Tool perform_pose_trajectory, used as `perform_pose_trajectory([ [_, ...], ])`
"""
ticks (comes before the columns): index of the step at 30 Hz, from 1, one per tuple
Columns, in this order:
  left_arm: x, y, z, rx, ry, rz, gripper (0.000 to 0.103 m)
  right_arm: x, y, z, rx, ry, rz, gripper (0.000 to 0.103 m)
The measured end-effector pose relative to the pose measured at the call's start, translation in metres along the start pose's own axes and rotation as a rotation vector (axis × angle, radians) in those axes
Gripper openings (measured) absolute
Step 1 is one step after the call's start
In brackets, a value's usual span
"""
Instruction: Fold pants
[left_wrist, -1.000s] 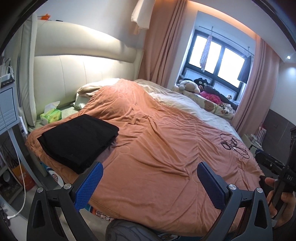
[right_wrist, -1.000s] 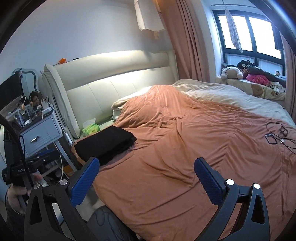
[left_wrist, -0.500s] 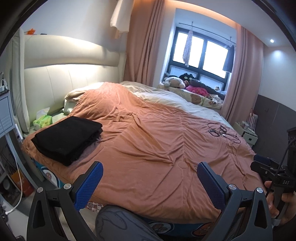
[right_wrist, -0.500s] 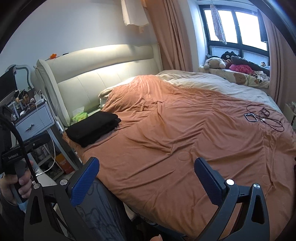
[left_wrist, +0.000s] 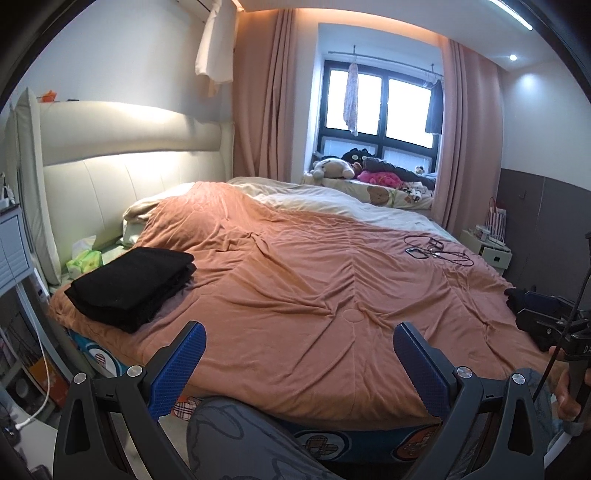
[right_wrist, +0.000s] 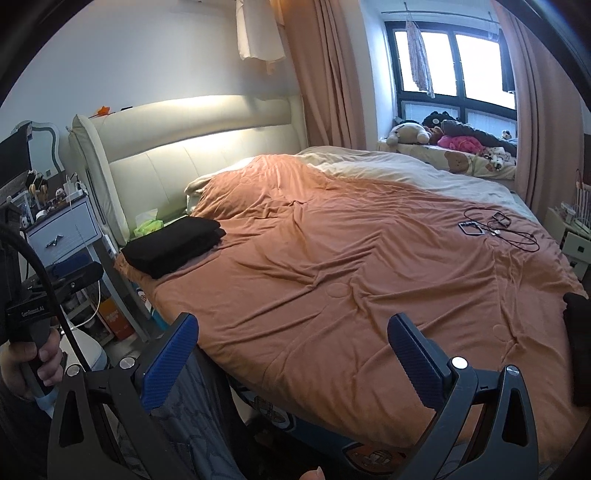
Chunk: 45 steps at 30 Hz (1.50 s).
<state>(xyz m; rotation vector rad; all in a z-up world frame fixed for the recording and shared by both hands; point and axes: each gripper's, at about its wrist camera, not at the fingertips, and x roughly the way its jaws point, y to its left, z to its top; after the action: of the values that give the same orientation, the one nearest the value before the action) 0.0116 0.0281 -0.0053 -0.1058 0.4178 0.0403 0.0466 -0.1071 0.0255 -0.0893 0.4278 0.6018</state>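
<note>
Already the black folded pants (left_wrist: 133, 286) lay stacked on the orange bedspread (left_wrist: 314, 295), well beyond the left gripper (left_wrist: 299, 354) fingers and to their left. Both it and the right gripper (right_wrist: 291, 347) stood wide, holding nothing. Soft and limp, the stack would likely need lifting by its thick folded edge.

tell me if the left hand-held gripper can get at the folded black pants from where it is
Probably yes. The left hand-held gripper is open and empty, and the folded black pants lie uncovered near the corner of the orange bedspread, ahead and to its left. Nothing stands between them, but it is held back off the bed, so it must move forward.
</note>
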Motion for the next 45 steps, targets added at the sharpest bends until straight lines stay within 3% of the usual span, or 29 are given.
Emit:
perform_pose_trajectory([
  [11,-0.020,-0.020,-0.024,0.080,-0.022,-0.013,0.102,-0.022,0.002,-0.030,0.025,-0.052,-0.042,0.103],
  [20,-0.025,-0.024,-0.040,0.088,-0.021,-0.045,0.102,-0.034,0.008,-0.056,0.052,-0.092,-0.072,0.103],
  [31,-0.030,-0.018,-0.040,0.055,-0.053,-0.064,0.102,-0.026,0.014,-0.060,0.040,-0.091,-0.106,0.103],
  [45,-0.041,-0.017,-0.038,0.049,-0.087,-0.031,0.102,-0.026,0.012,-0.061,0.072,-0.073,-0.103,0.103],
])
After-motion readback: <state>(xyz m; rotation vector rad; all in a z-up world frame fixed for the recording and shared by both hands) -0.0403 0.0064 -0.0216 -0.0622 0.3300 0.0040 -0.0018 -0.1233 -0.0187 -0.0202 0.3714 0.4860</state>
